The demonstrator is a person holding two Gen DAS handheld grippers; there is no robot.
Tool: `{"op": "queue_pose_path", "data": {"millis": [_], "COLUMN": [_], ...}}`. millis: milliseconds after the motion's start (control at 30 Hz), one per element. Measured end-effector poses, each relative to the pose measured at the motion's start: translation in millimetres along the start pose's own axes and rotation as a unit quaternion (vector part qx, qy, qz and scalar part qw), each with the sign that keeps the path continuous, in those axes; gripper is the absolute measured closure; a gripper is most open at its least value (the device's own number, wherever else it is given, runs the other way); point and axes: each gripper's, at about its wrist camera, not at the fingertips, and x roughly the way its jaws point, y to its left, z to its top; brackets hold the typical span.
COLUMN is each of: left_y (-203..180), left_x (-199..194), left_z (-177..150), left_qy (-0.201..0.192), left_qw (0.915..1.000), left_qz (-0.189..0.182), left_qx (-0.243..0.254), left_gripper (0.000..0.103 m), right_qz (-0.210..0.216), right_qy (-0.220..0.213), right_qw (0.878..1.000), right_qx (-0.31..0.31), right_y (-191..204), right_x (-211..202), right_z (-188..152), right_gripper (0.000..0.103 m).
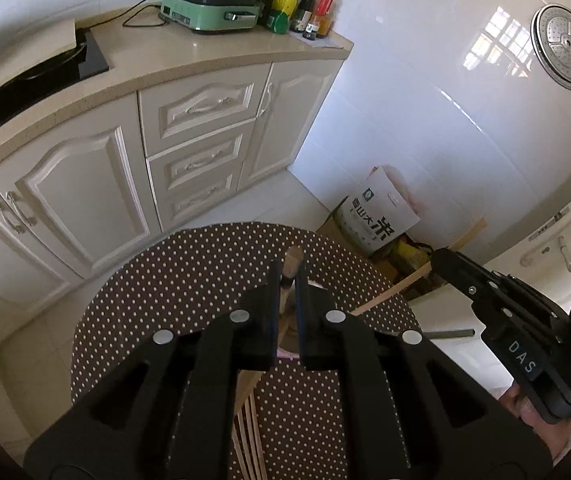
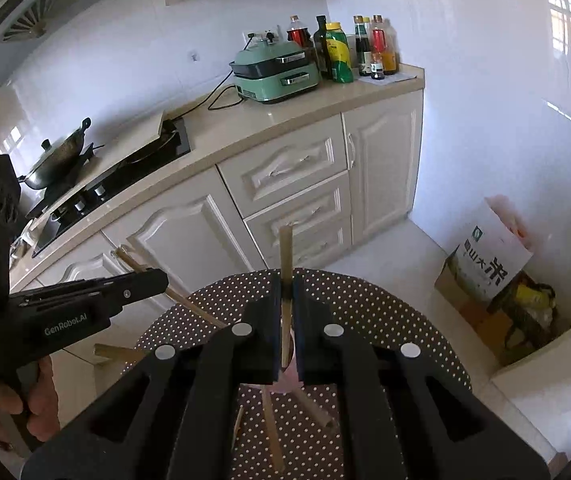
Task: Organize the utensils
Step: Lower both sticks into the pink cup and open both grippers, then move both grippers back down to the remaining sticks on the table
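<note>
Jaws on chopsticks (image 2: 285, 256) — both grippers

Round polka-dot table (image 2: 385, 312) with loose chopsticks (image 2: 271, 432) and a pink item (image 2: 287, 380)

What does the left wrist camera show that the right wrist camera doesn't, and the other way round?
Only the left wrist view: the round metal disc on the wall and a door handle at the right.

Only the right wrist view: the wok on the stove, and a hand holding the left gripper.

Both: the polka-dot table, loose chopsticks on it, the green cooker, the bottles, the rice bag, and each gripper shut on a chopstick.
</note>
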Motion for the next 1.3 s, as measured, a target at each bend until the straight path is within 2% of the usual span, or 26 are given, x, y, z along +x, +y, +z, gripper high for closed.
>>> {"op": "queue_pose_path", "data": {"millis": [133,233,267,567,833,1067,1300], "left_y": [0,0,0,2,14,26,39], "left_x": [-5,-15,-20,-62,-95,-105,-87], "left_z": [-5,-11,-14,-33,-63,-97,-129], "left_qy": [0.007,0.004,-0.003,-0.034,-0.050,-0.040,0.001], "left_qw": [1.0000,1.0000,1.0000,0.9993,0.9985,0.9988,0.9997], "left_qz": [-0.001,-0.004,-0.004,-0.007,-0.007,-0.014,-0.010], "left_qx": [0.002,-0.001,-0.002,0.014,0.023,0.023,0.021], "left_gripper": [0.092,0.065,0.053,0.053,0.053,0.052,0.052], "right_qz": [-0.006,-0.009,-0.011,-0.012,-0.013,-0.016,-0.011], "right_qy": [-0.003,-0.007,-0.009,-0.030,-0.034,-0.009,0.032], "right_qw": [1.000,1.000,1.000,0.999,0.999,1.000,0.999], "right_qx": [0.010,0.018,0.019,0.019,0.018,0.024,0.043], "right_y": [3,6,7,30,56,75,79], "right_x": [-7,-16,-18,-50,-71,-73,-61], "right_z": [-3,-7,-8,-26,-55,-90,-123], "right_gripper": [0.095,0.094,0.094,0.094,0.094,0.094,0.094]}}
